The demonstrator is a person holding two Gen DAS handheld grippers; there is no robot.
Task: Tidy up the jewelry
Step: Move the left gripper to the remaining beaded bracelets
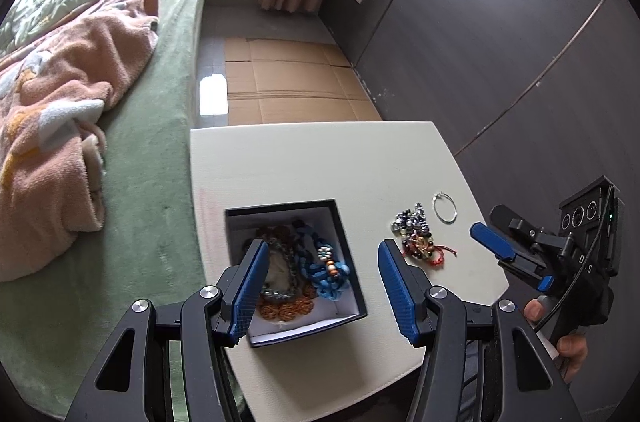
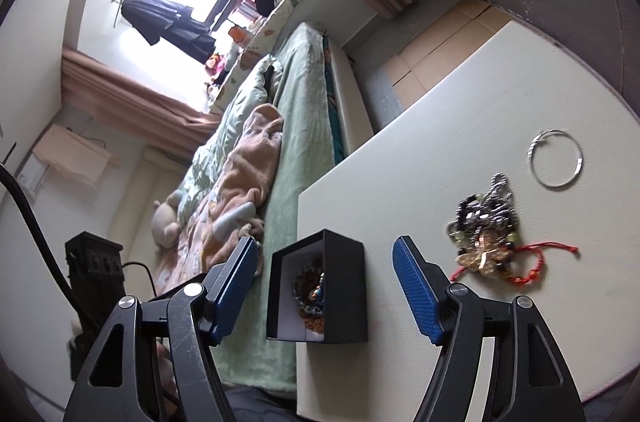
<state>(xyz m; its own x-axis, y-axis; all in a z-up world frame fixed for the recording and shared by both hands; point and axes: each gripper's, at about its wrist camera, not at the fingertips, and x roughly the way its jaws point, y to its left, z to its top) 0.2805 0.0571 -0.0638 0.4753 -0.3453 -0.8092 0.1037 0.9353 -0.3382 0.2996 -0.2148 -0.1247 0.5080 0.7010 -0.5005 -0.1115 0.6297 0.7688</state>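
A black box (image 1: 280, 209) (image 2: 345, 286) with a white lining sits on the pale table (image 1: 300, 158) (image 2: 480, 82) near its left edge. It holds blue, brown and orange beaded pieces (image 1: 320, 262). To its right lie a tangled pile of beaded jewelry (image 1: 416, 234) (image 2: 484, 226) with a red string bracelet (image 2: 532, 262), and a thin silver hoop (image 1: 444, 208) (image 2: 556, 158). My left gripper (image 1: 323, 246) hovers open over the box. My right gripper (image 2: 325, 242) (image 1: 510, 254) is open and empty, at the table's right side, level with the pile and pointing toward the box.
A bed with a green cover (image 1: 152, 142) and a pink blanket (image 1: 60, 102) runs along the table's left side. Flattened cardboard (image 1: 288, 82) lies on the floor beyond the table. A dark panelled wall (image 1: 500, 22) stands to the right. A hand (image 1: 572, 350) holds the right gripper.
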